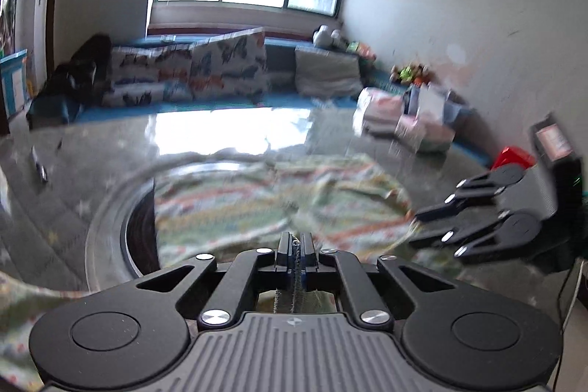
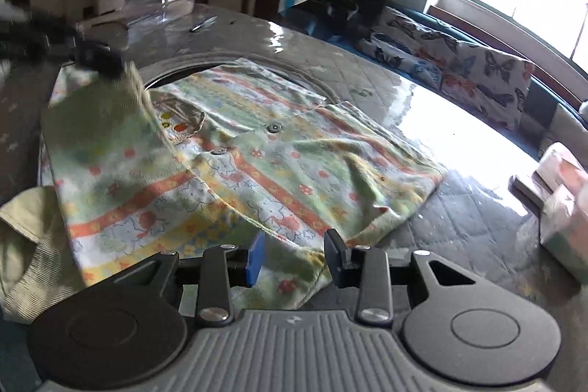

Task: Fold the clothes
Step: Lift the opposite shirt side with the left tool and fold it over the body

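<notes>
A pastel child's garment (image 2: 257,164) with orange stripes and cartoon prints lies spread on the glossy quilted table (image 2: 459,208). It also shows blurred in the left wrist view (image 1: 257,204). My left gripper (image 1: 296,252) is shut on an edge of the garment and lifts it; in the right wrist view it (image 2: 99,61) is at the far left, holding a raised fold. My right gripper (image 2: 296,256) is open just above the garment's near edge, and it shows at the right of the left wrist view (image 1: 419,230).
A round recess (image 1: 121,226) in the table lies under the garment. Boxes (image 2: 562,201) stand at the table's right. A clear plastic container (image 2: 161,6) and a pen (image 2: 202,24) lie at the far side. A cushioned bench (image 1: 191,72) runs below the window.
</notes>
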### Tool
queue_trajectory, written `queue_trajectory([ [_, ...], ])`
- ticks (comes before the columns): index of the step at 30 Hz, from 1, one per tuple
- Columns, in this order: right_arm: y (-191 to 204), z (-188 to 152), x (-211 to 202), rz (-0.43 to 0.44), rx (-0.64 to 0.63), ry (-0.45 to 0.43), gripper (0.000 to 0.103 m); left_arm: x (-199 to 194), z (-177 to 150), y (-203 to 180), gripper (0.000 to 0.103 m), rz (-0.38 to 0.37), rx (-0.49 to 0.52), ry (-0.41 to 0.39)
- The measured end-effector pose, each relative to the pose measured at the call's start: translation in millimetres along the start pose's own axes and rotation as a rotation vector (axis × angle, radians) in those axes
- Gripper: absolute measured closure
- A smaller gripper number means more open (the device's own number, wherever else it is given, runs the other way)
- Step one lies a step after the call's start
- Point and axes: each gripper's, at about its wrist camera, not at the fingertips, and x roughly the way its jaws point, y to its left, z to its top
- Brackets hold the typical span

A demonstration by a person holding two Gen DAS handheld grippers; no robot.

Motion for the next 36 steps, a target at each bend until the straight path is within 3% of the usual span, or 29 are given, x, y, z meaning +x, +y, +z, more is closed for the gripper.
queue_trajectory([
  [5, -8.8, -1.1, 8.4, 0.048, 0.003, 0.016, 0.069, -9.7, 12.5, -8.8, 0.099, -0.010, 0.020, -0.046],
  [9, -10.1, -3.2, 5.5, 0.047, -0.009, 0.013, 0.087, -13.0, 19.7, -14.2, 0.099, -0.018, 0.023, -0.068],
  [12, -7.8, -4.4, 0.6, 0.073, -0.030, 0.005, 0.091, -17.2, 24.8, -19.4, 0.099, -0.029, 0.027, -0.090],
  [14, -7.7, -4.1, -5.7, 0.113, -0.035, -0.024, 0.091, -21.3, 28.0, -23.8, 0.099, -0.039, 0.035, -0.105],
  [17, -6.9, -2.6, -4.4, 0.105, -0.069, -0.023, 0.085, -25.8, 32.8, -31.8, 0.099, -0.053, 0.055, -0.123],
  [20, -11.9, -2.0, -0.4, 0.119, -0.072, -0.015, 0.072, -29.8, 35.9, -38.3, 0.099, -0.063, 0.071, -0.137],
  [29, -24.7, -0.2, 10.5, 0.175, -0.085, 0.015, 0.070, -28.2, 38.0, -47.5, 0.099, -0.070, 0.083, -0.138],
  [32, -24.9, 0.1, 11.0, 0.167, -0.087, 0.028, 0.079, -26.9, 37.1, -47.1, 0.099, -0.062, 0.082, -0.135],
  [34, -23.9, -0.7, 8.6, 0.149, -0.092, 0.029, 0.094, -25.5, 36.2, -44.3, 0.099, -0.052, 0.072, -0.130],
  [36, -22.6, -2.1, 4.2, 0.126, -0.099, 0.025, 0.099, -24.6, 34.8, -41.8, 0.099, -0.046, 0.056, -0.124],
])
